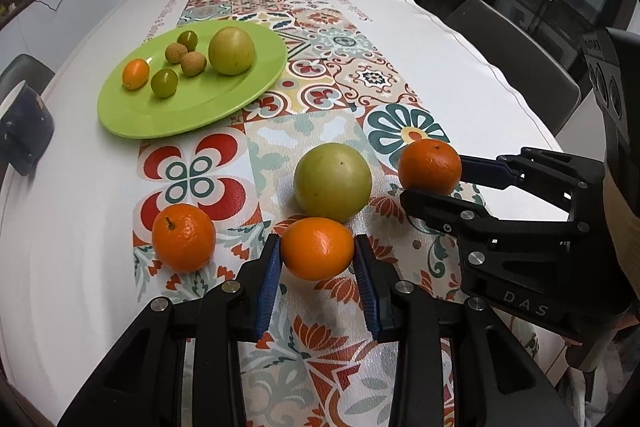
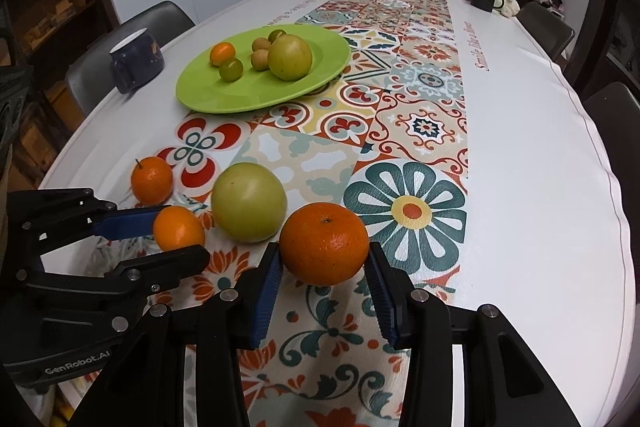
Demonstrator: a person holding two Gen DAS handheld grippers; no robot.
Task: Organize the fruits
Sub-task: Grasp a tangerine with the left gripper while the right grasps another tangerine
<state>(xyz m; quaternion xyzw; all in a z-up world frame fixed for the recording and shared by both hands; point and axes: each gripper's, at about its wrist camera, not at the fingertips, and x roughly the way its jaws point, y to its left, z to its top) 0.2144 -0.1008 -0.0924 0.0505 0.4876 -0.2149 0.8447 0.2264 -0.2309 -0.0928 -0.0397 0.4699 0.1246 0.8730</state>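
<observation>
long dining table (image 1: 460, 67) under a white cloth with a patterned tile runner, chairs along both edges, counters behind.

left gripper (image 1: 316, 267): blue pads sit against both flanks of a smooth orange (image 1: 317, 248) near the near edge of the table; whether they press or only touch cannot be told. right gripper (image 2: 325, 267): fingers bracket a darker, dimpled orange (image 2: 324, 244) the same way, contact apparent on both sides, grip force not visible.

handling, as judged: both fruits look firm, round and light, with waxy skin that may roll or slip. hold across the widest girth, moderate pressure, to avoid bruising.

between the two held fruits, just behind them, rests a large green fruit (image 1: 333, 181). a stemmed tangerine (image 1: 183, 237) lies loose toward the left edge.

green plate (image 1: 192, 115), further up the table left of the runner, holds one large green fruit, two small green ones, two brown ones and a small orange one. room remains on its near side.
</observation>
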